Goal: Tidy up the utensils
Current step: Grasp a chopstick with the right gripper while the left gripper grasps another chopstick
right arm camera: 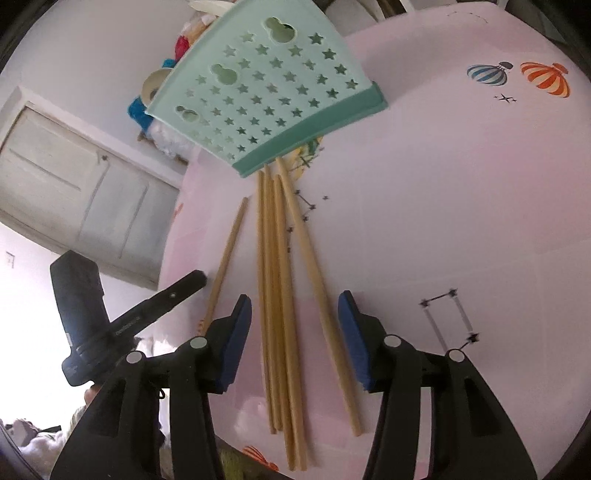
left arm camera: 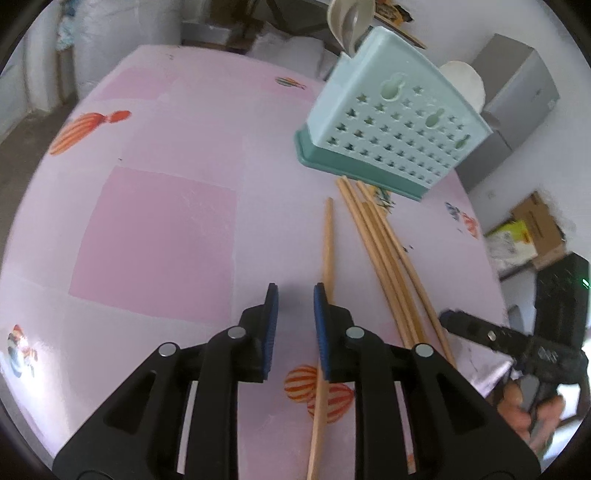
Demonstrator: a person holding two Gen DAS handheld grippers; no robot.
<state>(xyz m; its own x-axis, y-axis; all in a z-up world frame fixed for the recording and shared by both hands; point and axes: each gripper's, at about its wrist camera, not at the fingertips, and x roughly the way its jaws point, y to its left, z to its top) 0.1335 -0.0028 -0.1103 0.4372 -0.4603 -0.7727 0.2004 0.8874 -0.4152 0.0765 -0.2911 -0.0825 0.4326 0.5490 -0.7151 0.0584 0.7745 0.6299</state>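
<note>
A mint-green utensil holder [left arm camera: 399, 122] [right arm camera: 266, 85] with star-shaped holes stands on its darker green base at the far side of the pink table. Several wooden chopsticks [left arm camera: 388, 258] [right arm camera: 280, 277] lie in a loose bundle in front of it. One single chopstick [left arm camera: 328, 251] [right arm camera: 227, 258] lies apart to their left. My left gripper [left arm camera: 293, 291] is open by a narrow gap with nothing between its pads; the single chopstick runs under its right finger. My right gripper [right arm camera: 295, 295] is open, low over the table, with the bundle lying between its pads.
The pink tablecloth [left arm camera: 155, 229] carries balloon prints. A pale ladle or spoon [left arm camera: 351, 22] sticks out of the holder's top. Beyond the table's right edge are a grey box [left arm camera: 517, 99] and cardboard boxes [left arm camera: 539, 229]. A white door [right arm camera: 74, 192] is on the left.
</note>
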